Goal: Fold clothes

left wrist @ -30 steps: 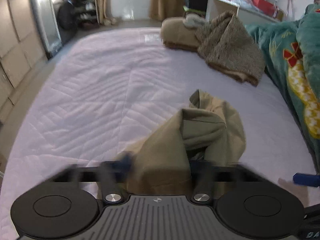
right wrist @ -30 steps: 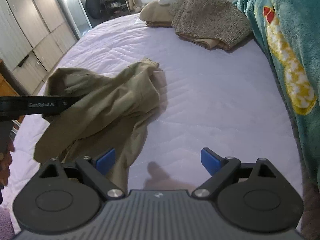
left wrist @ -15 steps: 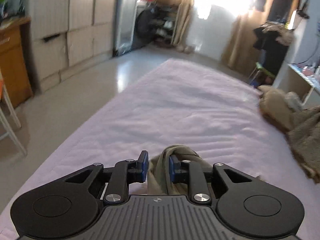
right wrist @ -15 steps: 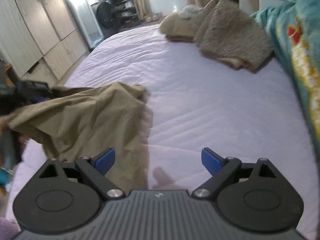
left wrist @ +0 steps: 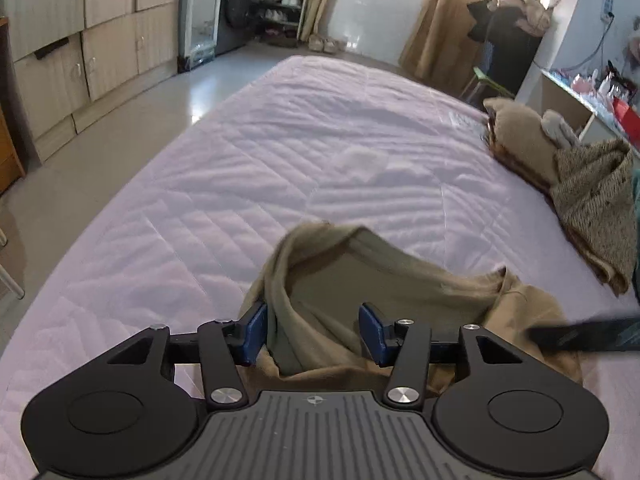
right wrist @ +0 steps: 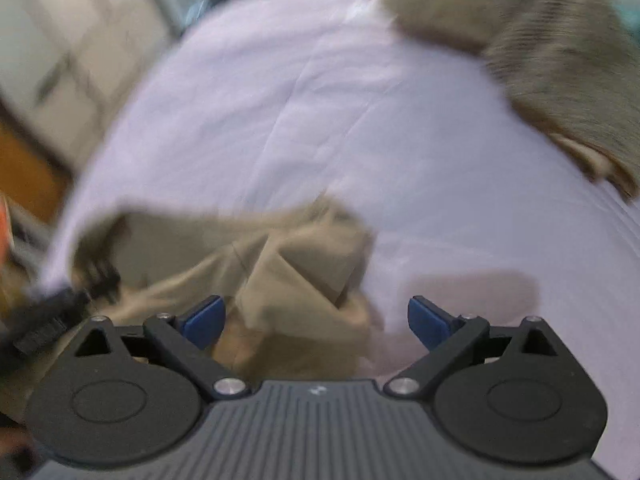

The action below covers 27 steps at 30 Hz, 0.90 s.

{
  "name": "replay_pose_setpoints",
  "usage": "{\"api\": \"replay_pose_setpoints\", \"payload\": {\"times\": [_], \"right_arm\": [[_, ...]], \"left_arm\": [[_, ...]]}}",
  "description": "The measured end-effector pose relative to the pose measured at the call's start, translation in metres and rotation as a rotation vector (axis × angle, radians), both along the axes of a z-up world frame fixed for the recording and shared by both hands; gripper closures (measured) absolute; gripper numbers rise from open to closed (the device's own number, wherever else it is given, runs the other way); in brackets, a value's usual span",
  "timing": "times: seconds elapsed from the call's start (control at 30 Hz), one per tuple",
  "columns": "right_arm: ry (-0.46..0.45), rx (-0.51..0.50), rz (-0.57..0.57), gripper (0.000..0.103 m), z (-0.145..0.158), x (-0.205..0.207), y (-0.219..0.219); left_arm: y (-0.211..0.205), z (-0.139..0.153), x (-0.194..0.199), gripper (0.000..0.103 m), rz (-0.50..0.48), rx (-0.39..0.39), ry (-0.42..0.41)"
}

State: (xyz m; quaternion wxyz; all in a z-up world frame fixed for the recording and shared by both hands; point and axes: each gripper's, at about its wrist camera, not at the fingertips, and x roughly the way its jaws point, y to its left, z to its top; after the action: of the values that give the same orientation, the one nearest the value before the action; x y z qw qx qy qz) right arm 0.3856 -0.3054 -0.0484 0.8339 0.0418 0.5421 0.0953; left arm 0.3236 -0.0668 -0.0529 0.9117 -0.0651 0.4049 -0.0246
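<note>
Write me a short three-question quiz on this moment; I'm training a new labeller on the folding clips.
1. True or false: the left tongs are clamped shut on the crumpled olive-khaki cloth garment.
2. Which tongs stand wider open: left or right?
3. What lies on the far right of the quilted lilac bedspread: A) a pile of brown and speckled knit clothes, B) a laptop, C) a basket?

Key: 1 false; 2 right; 3 A.

Pale wooden cabinets (left wrist: 72, 60) along the left wall, glossy floor (left wrist: 168, 92), sunlit tan curtains (left wrist: 436, 28) beyond.
</note>
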Motion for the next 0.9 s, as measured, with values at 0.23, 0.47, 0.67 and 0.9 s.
{"api": "replay_pose_setpoints", "payload": {"times": [0.23,0.47,0.67,0.9], "right_arm": [[-0.106,-0.003,0.031,0.092,-0.009,-0.017,-0.002],[-0.279,-0.193,-0.023,0.093,0.015,-0.012,-0.054],[-0.286,-0.396,-0.151,0.089,0.014,-0.002,-0.118],[-0.149,0.005,-0.068,0.026,0.035,-0.097,-0.088]], "left_arm": [[-0.012,-0.004,-0.007,0.051,-0.041,0.049,-0.02],[-0.013,-0.001,-0.007,0.051,0.004,0.031,-0.071],[-0.012,-0.004,-0.007,0.05,-0.011,0.097,-0.044],[-0.007,0.041,-0.064,0.045,-0.115,0.179,-0.018]]}}
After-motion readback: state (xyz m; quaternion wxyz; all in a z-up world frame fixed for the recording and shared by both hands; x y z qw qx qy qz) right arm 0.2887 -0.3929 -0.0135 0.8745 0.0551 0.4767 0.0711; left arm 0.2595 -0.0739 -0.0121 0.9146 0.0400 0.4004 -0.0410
